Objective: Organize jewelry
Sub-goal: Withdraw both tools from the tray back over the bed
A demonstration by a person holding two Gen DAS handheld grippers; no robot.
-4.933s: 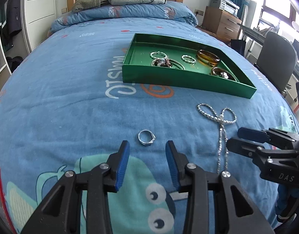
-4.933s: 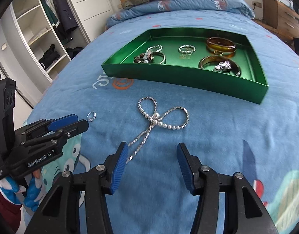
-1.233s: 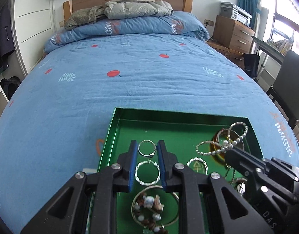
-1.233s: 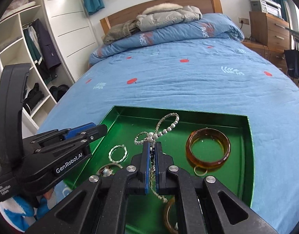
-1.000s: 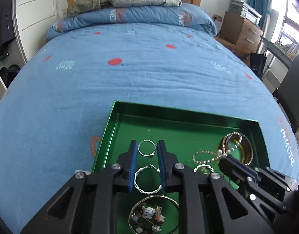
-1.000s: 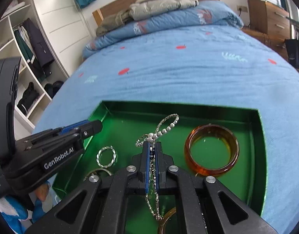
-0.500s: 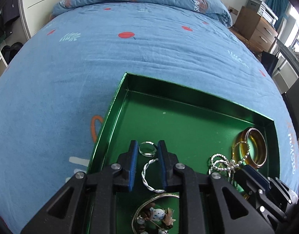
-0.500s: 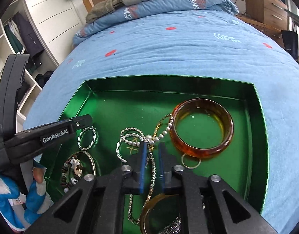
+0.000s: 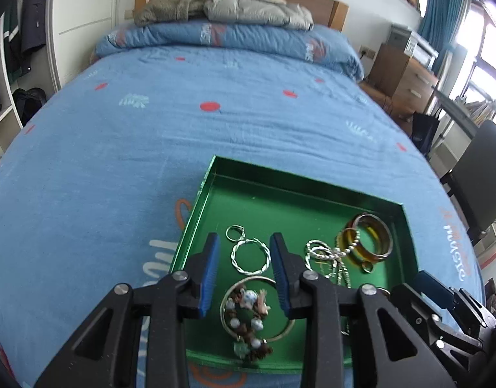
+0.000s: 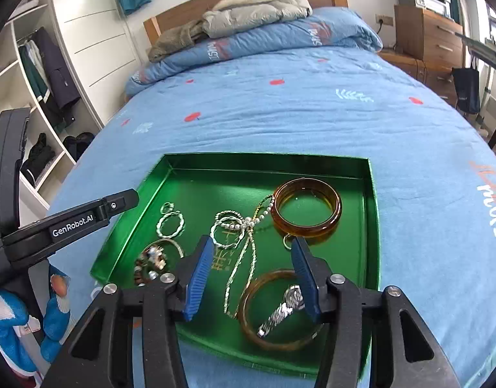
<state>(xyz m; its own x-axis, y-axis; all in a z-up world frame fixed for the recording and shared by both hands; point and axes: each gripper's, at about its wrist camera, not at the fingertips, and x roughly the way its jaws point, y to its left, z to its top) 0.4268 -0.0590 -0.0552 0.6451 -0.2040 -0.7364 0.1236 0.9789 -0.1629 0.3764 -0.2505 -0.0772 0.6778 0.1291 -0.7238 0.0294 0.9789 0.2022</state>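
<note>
A green tray (image 9: 280, 194) (image 10: 264, 165) lies on the blue bed. In it are a small silver ring (image 9: 235, 232) (image 10: 166, 207), a twisted silver hoop (image 9: 251, 256) (image 10: 171, 224), a beaded charm bangle (image 9: 248, 310) (image 10: 150, 262), a pearl and chain necklace (image 9: 328, 253) (image 10: 244, 242), an amber bangle (image 9: 369, 237) (image 10: 306, 207) and a second amber bangle with a watch (image 10: 277, 313). My left gripper (image 9: 244, 271) is open and empty above the hoop. My right gripper (image 10: 251, 278) is open and empty above the necklace chain.
Folded duvet and jackets (image 9: 235, 9) lie at the headboard. A wooden dresser (image 9: 406, 74) and a dark chair (image 9: 484, 174) stand right of the bed. Wardrobe shelves (image 10: 34, 103) are on the left.
Both grippers have opened. The ring left my left gripper and lies in the tray's far left corner. The necklace left my right gripper and lies across the tray's middle. Both grippers pulled back a little.
</note>
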